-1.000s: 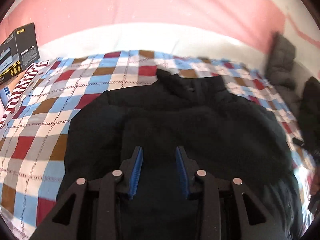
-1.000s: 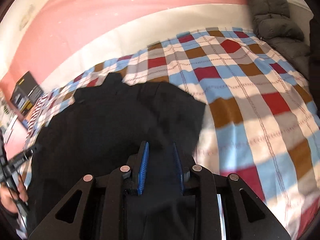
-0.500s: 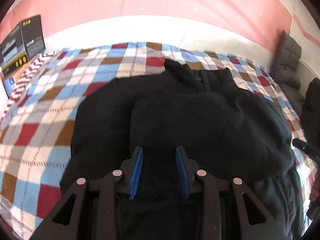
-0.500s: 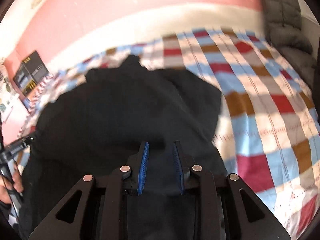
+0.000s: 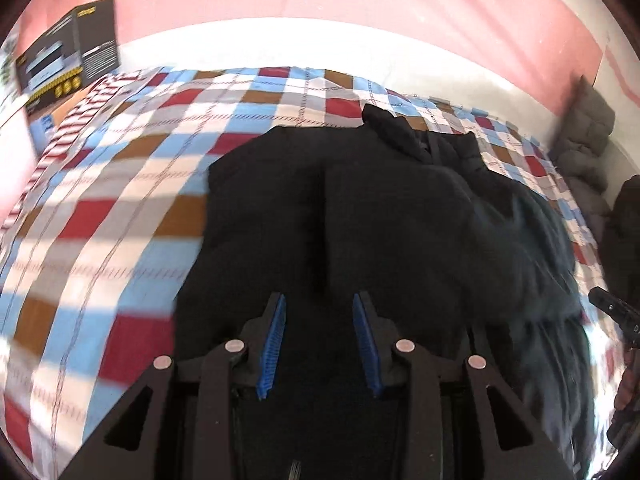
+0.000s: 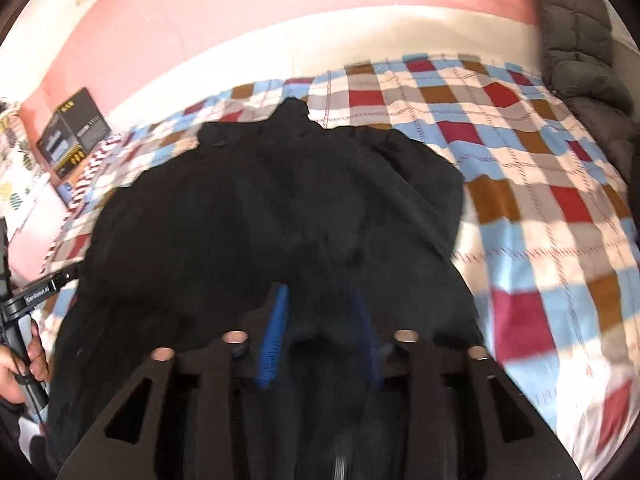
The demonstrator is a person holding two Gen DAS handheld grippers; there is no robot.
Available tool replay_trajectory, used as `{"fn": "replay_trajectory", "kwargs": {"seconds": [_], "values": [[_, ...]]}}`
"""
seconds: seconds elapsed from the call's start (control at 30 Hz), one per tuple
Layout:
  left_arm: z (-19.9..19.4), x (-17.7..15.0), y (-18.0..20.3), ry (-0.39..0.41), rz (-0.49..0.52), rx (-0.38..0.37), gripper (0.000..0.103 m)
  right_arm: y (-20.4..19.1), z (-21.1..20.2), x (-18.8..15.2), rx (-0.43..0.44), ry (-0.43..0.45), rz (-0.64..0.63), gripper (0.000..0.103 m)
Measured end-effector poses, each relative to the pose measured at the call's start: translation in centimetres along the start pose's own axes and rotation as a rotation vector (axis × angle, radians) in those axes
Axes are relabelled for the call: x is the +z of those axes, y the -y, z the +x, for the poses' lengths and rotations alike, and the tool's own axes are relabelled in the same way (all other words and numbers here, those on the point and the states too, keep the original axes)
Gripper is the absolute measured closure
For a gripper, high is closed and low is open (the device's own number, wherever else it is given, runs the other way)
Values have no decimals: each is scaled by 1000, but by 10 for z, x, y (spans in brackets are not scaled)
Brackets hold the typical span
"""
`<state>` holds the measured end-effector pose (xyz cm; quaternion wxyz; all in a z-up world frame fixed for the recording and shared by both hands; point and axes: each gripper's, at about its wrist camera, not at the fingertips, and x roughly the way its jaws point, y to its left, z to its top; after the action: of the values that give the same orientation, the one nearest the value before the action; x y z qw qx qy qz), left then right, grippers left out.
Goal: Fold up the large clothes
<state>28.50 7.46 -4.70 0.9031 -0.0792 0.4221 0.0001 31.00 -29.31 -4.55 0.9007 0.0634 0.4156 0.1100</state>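
Note:
A large black padded jacket lies collar-away on a checked bedspread. Its near hem rises into my left gripper, whose blue pads stand a little apart with black fabric bunched between them. In the right wrist view the same jacket fills the middle. My right gripper is blurred and its jaws are opening, with jacket fabric still lying between them. The other hand-held gripper and a hand show at the left edge of that view.
A dark printed box stands at the bed's far left by a pink wall. A grey quilted garment lies at the far right corner, and another dark garment sits at the right edge. Bare checked bedspread flanks the jacket.
The right gripper's pads, shut tight on the jacket earlier, have spread apart. Both views have swung sideways, and the jacket's right side is now blurred. The left pads keep the same gap.

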Motion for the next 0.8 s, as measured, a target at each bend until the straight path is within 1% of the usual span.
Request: {"fn": "replay_trajectory", "kwargs": {"seconds": [0.03,0.13,0.3,0.47,0.6,0.8], "values": [[-12,-8,-3,4,-7,-3,66,-1,-15,-9,4,12,6,49],[-51,-33,-5,18,-9,-10,66,-7,-46,-29,0,31,25,48],[-105,-70,8,32,38,-16,65,-25,-99,-71,-14,44,35,48],[-145,-109,23,2,68,-4,65,-47,-143,-113,-17,41,22,48],[-174,-135,31,-13,61,-3,65,-62,-168,-138,-24,43,3,48],[-209,-163,38,-5,66,-8,65,-75,-191,-168,-22,26,-18,48]]}}
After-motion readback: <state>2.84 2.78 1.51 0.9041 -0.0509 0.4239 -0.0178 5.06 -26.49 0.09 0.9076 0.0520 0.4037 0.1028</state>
